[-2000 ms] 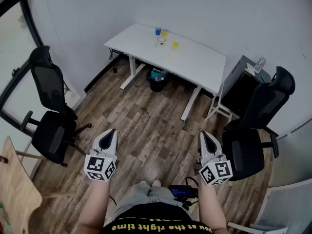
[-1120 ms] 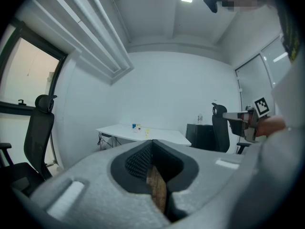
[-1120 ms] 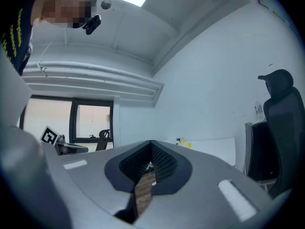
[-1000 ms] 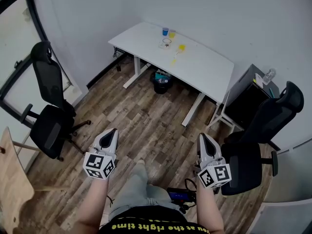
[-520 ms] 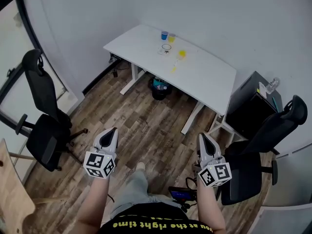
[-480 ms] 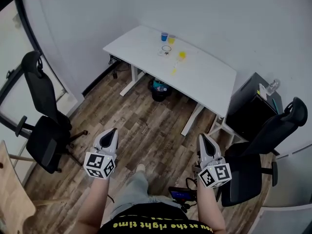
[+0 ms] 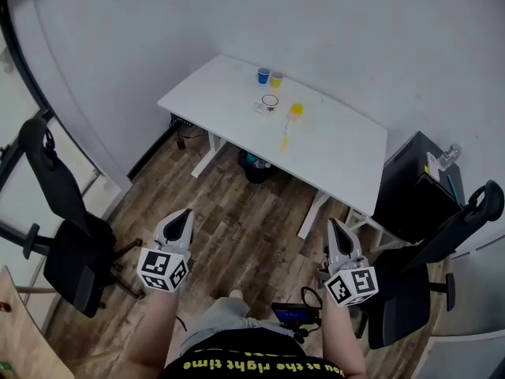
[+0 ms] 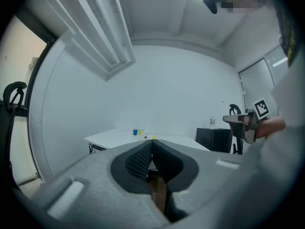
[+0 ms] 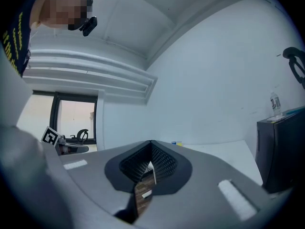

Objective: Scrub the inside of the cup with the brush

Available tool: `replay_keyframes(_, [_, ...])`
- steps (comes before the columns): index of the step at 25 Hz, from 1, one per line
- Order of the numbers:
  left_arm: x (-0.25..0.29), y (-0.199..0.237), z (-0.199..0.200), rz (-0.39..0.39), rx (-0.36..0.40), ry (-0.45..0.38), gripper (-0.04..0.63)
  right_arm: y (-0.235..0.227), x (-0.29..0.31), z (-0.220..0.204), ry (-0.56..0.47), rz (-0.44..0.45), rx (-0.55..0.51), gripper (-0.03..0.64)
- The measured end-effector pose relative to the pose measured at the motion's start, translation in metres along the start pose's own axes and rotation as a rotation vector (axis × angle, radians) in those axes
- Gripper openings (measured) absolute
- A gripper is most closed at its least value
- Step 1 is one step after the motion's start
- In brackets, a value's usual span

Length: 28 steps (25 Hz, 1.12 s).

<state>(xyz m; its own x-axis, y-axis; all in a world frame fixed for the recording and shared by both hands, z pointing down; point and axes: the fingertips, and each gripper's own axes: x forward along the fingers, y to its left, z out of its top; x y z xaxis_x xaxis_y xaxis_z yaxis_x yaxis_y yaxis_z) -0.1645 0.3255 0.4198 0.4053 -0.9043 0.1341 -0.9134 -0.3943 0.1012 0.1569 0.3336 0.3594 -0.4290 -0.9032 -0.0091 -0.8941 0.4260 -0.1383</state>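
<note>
The wooden floor (image 7: 237, 212) lies open between the person and the white bench (image 7: 339, 148), which stands by the far wall, well apart from both hands. One office chair (image 7: 67, 243) sits at the left and another (image 7: 418, 290) at the right near a black cabinet (image 7: 414, 192), which leaves the way to the bench free. The left hand-held gripper (image 7: 183, 212) and the right hand-held gripper (image 7: 338, 224) are carried near the body and point at the bench, each with its jaws pressed together on nothing. That probably suits an approach, as nothing is within reach. On the bench lies the yellow brush (image 7: 293, 112), its handle toward the near edge, handy for a grasp. Just beyond it stand a clear cup (image 7: 270, 101), a blue cup (image 7: 263, 75) and a yellow cup (image 7: 276, 78); I cannot tell which one is to be scrubbed.
</note>
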Motion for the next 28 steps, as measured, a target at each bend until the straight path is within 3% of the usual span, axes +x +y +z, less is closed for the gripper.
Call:
replay_keyframes(13, [0.057,0.042,-0.008,-0.044,-0.015,0.034,0.003,-0.010,0.068,-0.007,0.026,-0.032,-0.007,0.006])
replay_keyframes(28, [0.119,0.067,-0.010,0.013,-0.006,0.053,0.003,-0.053,0.146,-0.020,0.032,0.026,0.025,0.006])
